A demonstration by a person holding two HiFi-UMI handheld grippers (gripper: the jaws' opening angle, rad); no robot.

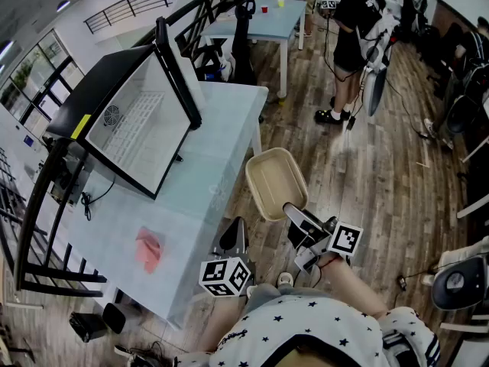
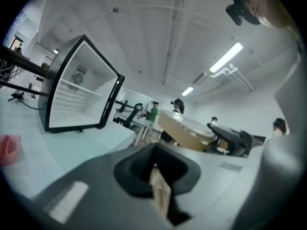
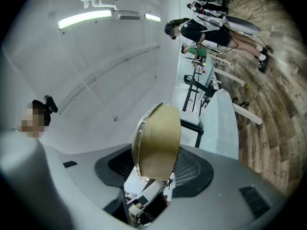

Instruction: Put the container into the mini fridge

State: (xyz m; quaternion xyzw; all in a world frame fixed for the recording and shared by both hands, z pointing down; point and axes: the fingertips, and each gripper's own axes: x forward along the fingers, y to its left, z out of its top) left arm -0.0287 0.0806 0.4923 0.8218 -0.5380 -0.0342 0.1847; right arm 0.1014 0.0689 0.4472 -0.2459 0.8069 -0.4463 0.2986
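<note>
- Overall, a pale table stands on a plank floor. The mini fridge sits on it with its door open, and a pink cloth lies nearer the front.
- A person stands well beyond.
- The container is tan, shallow and round-cornered, and is held in the air just off the table's right edge.
- The right gripper is clamped on its near rim.
- The left gripper has its jaws together and holds nothing.

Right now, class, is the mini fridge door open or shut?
Open: the door of the mini fridge stands swung away, baring its white interior and shelf.
</note>
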